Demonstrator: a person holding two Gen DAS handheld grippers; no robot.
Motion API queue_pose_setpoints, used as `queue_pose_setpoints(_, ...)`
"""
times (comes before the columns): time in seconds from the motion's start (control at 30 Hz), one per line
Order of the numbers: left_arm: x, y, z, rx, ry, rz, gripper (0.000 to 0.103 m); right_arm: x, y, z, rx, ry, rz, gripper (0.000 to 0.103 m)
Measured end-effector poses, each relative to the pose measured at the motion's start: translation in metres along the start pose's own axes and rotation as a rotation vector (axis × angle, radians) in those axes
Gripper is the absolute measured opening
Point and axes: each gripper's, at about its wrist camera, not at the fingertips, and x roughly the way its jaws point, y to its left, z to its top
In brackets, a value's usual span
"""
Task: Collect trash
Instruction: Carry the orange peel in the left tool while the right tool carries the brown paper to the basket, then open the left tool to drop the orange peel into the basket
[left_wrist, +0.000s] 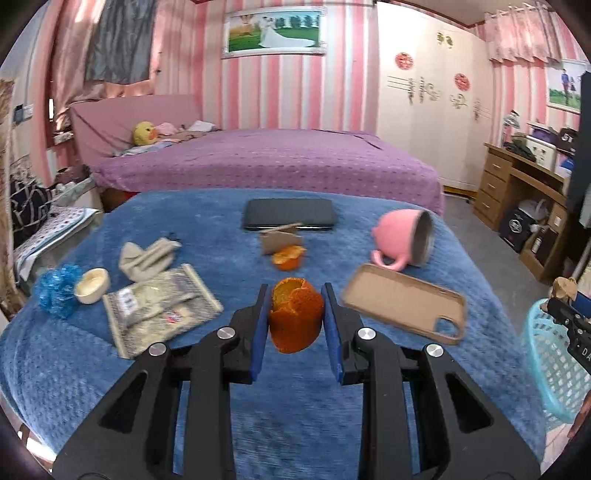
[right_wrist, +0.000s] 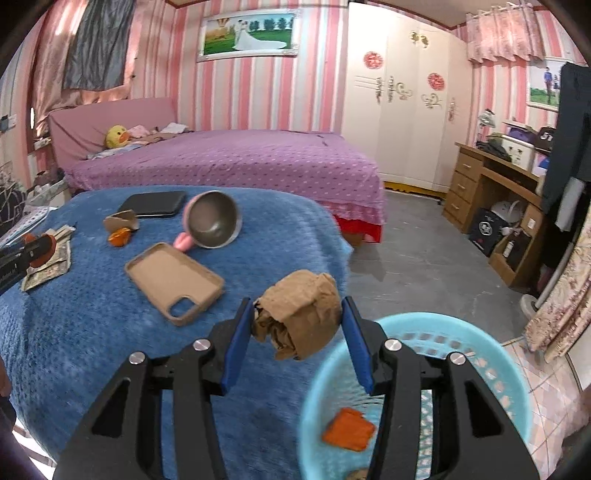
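Note:
My left gripper (left_wrist: 294, 318) is shut on a hollow orange peel (left_wrist: 295, 319) and holds it above the blue blanket (left_wrist: 92, 369). My right gripper (right_wrist: 297, 320) is shut on a crumpled brown paper ball (right_wrist: 301, 314), held at the blanket's edge just above the rim of the light-blue basket (right_wrist: 476, 354). An orange scrap (right_wrist: 348, 429) lies inside the basket. A second orange peel (left_wrist: 289, 258) and a folded cardboard scrap (left_wrist: 280, 239) lie further back on the blanket. The basket shows at the right edge of the left wrist view (left_wrist: 546, 369).
On the blanket lie a tan phone case (left_wrist: 404, 302), a tipped pink mug (left_wrist: 404, 238), a dark tablet (left_wrist: 288, 214), a grey foil packet (left_wrist: 159, 310), beige cloth (left_wrist: 147, 254), a cream lid (left_wrist: 92, 285) and a blue scrunchie (left_wrist: 59, 290). A purple bed stands behind.

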Motion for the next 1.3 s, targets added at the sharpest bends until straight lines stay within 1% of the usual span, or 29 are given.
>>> queue_pose_setpoints(0.23,-0.001,-0.050,-0.002,0.042,0.007,-0.087,0.026,-0.014,-0.050,-0.018,0.048,-0.006,-0.085,0.048)
queue_pose_setpoints(0.27,-0.001,-0.059,-0.003,0.048,0.008,-0.104,0.026,-0.016,-0.061,-0.024,0.063,-0.008,-0.102,0.048)
queue_pose_setpoints(0.5,-0.008,-0.120,-0.012,0.112,0.007,-0.235,0.026,-0.031,-0.103,-0.045,0.094,-0.022,-0.184,0.048)
queue_pose_setpoints(0.7,-0.017,-0.168,-0.032,0.197,0.010,-0.330,0.026,-0.041,-0.131,-0.059,0.120,-0.014,-0.211,0.049)
queue_pose_setpoints(0.9,-0.024,-0.215,-0.040,0.222,0.033,-0.429,0.026,-0.051,-0.151,-0.068,0.131,-0.005,-0.245,0.049)
queue_pose_setpoints(1.0,-0.027,-0.239,-0.042,0.247,0.034,-0.458,0.026,-0.055,-0.160,-0.069,0.148,-0.002,-0.251,0.049)
queue_pose_setpoints(1.1,-0.027,-0.259,-0.045,0.261,0.054,-0.489,0.026,-0.056,-0.168,-0.069,0.163,0.002,-0.254,0.049)
queue_pose_setpoints(1.23,-0.025,-0.276,-0.048,0.292,0.060,-0.492,0.027,-0.057,-0.174,-0.070,0.176,-0.001,-0.258,0.048)
queue_pose_setpoints(1.27,-0.023,-0.278,-0.049,0.295,0.064,-0.493,0.029,-0.058,-0.174,-0.069,0.175,-0.002,-0.260,0.048)
queue_pose_setpoints(1.3,-0.021,-0.281,-0.049,0.298,0.072,-0.500,0.045,-0.058,-0.174,-0.069,0.174,-0.003,-0.260,0.048)
